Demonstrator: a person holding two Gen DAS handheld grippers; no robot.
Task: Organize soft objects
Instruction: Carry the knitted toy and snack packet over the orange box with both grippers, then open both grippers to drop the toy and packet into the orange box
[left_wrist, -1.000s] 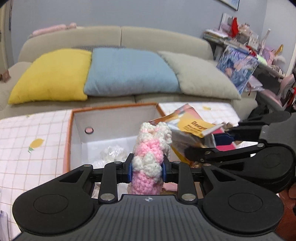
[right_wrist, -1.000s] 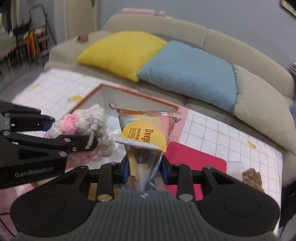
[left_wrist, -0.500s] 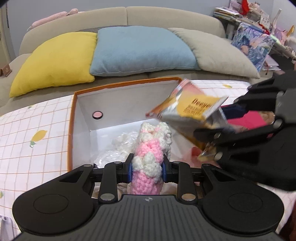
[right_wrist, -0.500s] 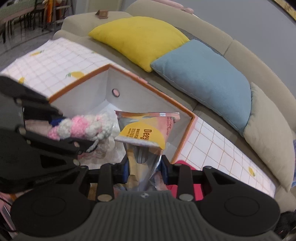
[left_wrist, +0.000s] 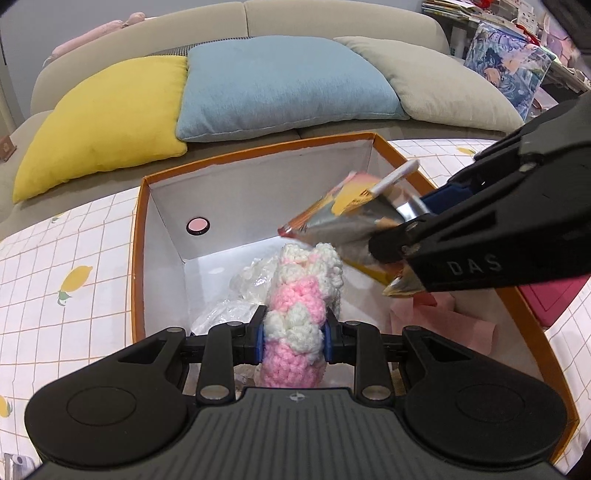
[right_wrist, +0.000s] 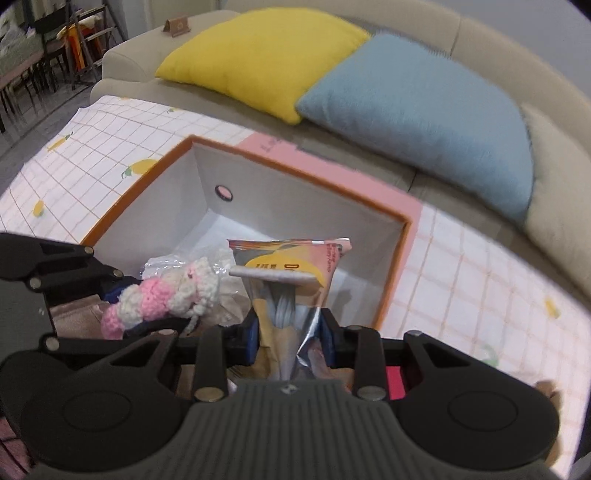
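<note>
On our far left, a yellow cushion (left_wrist: 107, 118) leans on the sofa (left_wrist: 332, 18), with a blue cushion (left_wrist: 280, 85) and a beige cushion (left_wrist: 443, 81) beside it. In front of the sofa lies a checked cloth with lemon prints (left_wrist: 55, 280), and on it stands the orange-rimmed box (left_wrist: 137, 240), white inside with a small round hole in its back wall. Our left gripper (left_wrist: 294, 338) is closed on the pink and white crochet piece (left_wrist: 299, 299), which sits over the box's open top. Under it, on the box floor, we see crumpled clear plastic (left_wrist: 255, 277) and, further right, pink paper (left_wrist: 454, 325). Just to the right our right gripper (right_wrist: 290, 334) clamps the snack packet (right_wrist: 291, 266) by its crumpled lower end, the packet likewise over the box interior and close beside the crochet piece; whether they touch we cannot tell. The right gripper's black body crosses the box's right wall in the left wrist view. Past that wall a red flat item (left_wrist: 554, 295) lies on the cloth.
</note>
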